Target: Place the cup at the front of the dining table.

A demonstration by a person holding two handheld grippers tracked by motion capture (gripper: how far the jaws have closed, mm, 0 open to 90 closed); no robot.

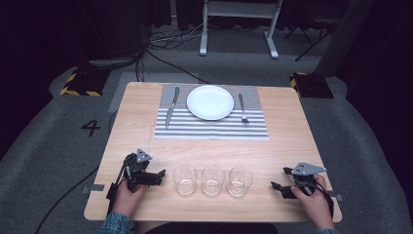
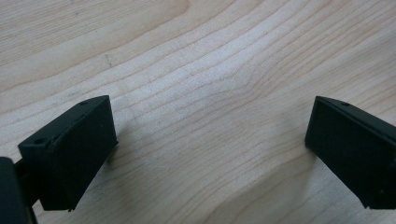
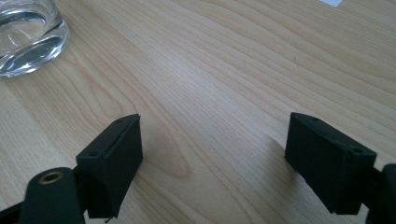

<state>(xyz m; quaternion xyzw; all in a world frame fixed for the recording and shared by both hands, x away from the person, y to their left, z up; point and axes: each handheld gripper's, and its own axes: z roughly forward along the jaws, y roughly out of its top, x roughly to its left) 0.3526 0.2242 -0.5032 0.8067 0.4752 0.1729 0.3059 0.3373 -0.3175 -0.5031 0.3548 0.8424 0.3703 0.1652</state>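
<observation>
Three clear empty glasses stand in a row near the table's front edge: left, middle, right. My left gripper rests on the wood just left of the row; its jaws stand open over bare wood. My right gripper lies to the right of the row, also open with nothing between its jaws. The right gripper view has the base of a glass at its top left, apart from the jaws.
A striped placemat lies at the far middle of the wooden table, with a white plate, a knife on its left and a fork on its right. Cables and a white frame stand on the floor beyond.
</observation>
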